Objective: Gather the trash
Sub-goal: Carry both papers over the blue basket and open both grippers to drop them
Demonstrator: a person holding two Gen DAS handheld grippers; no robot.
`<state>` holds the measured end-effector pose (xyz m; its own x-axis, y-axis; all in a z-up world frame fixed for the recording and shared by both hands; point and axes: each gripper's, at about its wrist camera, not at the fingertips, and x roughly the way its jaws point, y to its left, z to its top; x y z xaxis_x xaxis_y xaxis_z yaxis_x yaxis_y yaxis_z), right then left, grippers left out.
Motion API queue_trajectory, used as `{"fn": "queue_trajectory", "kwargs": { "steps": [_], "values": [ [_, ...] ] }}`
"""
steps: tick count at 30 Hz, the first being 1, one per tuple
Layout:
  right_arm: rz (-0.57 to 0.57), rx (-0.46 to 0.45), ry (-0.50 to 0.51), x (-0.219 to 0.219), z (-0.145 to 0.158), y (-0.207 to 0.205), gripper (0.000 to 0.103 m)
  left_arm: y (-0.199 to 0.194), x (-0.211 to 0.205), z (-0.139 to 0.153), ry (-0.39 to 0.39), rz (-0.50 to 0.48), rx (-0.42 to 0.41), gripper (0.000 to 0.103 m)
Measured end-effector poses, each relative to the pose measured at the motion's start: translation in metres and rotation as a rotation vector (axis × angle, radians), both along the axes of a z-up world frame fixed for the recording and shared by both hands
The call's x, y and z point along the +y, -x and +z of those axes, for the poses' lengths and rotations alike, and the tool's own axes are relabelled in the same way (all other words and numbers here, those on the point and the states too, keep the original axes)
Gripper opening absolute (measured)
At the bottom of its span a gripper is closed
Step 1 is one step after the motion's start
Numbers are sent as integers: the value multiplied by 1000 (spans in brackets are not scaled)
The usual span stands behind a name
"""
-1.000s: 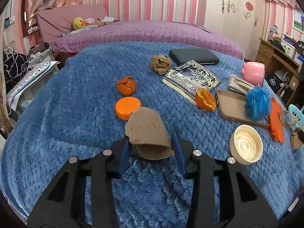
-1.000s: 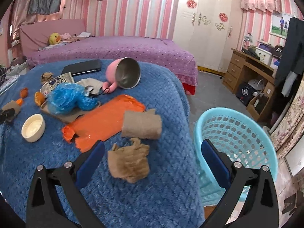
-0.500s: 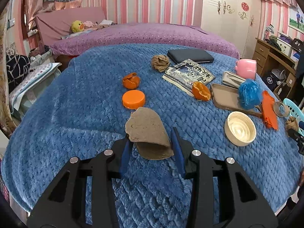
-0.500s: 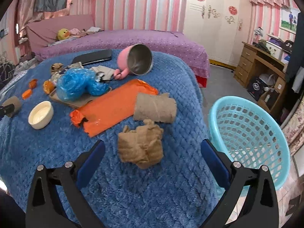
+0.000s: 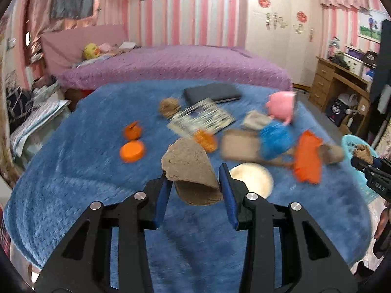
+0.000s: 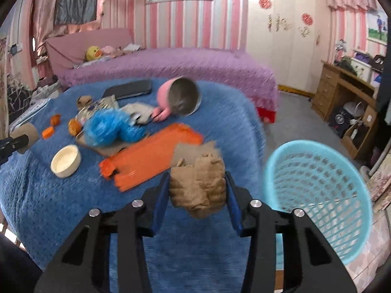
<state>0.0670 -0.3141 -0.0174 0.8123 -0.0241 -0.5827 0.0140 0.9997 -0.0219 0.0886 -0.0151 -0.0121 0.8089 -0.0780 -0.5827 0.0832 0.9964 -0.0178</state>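
Observation:
My left gripper (image 5: 194, 183) is shut on a flattened brown cardboard tube (image 5: 189, 168), held above the blue blanket (image 5: 73, 158). My right gripper (image 6: 196, 188) is shut on a crumpled brown paper wad (image 6: 198, 185), lifted over the blanket's right edge. The light blue trash basket (image 6: 317, 195) stands on the floor just right of the right gripper. Another brown tube (image 6: 188, 150) lies behind the wad. Orange peels (image 5: 133, 129) and a second paper wad (image 5: 168, 107) lie on the blanket.
On the blanket lie an orange lid (image 5: 132, 151), a cream bowl (image 6: 66, 161), an orange sheet (image 6: 151, 151), a blue bag (image 6: 107, 127) on a brown tray, a pink cup (image 6: 180, 97), a booklet (image 5: 202, 118) and a black case (image 5: 211, 92). A wooden desk (image 6: 349, 92) stands at right.
My right gripper closed on the crumpled paper wad and lifted it off the blanket. My left gripper, still holding the flattened tube, moved right and up toward the basket side.

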Motion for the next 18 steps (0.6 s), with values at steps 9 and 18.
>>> {"fn": "queue_trajectory", "kwargs": {
  "steps": [9, 18],
  "values": [
    [-191, -36, 11, -120, 43, 7, 43, -6, -137, 37, -25, -242, -70, 38],
    [-339, 11, 2, -200, 4, 23, 43, -9, -265, 1, 3, -446, -37, 38]
  ]
}}
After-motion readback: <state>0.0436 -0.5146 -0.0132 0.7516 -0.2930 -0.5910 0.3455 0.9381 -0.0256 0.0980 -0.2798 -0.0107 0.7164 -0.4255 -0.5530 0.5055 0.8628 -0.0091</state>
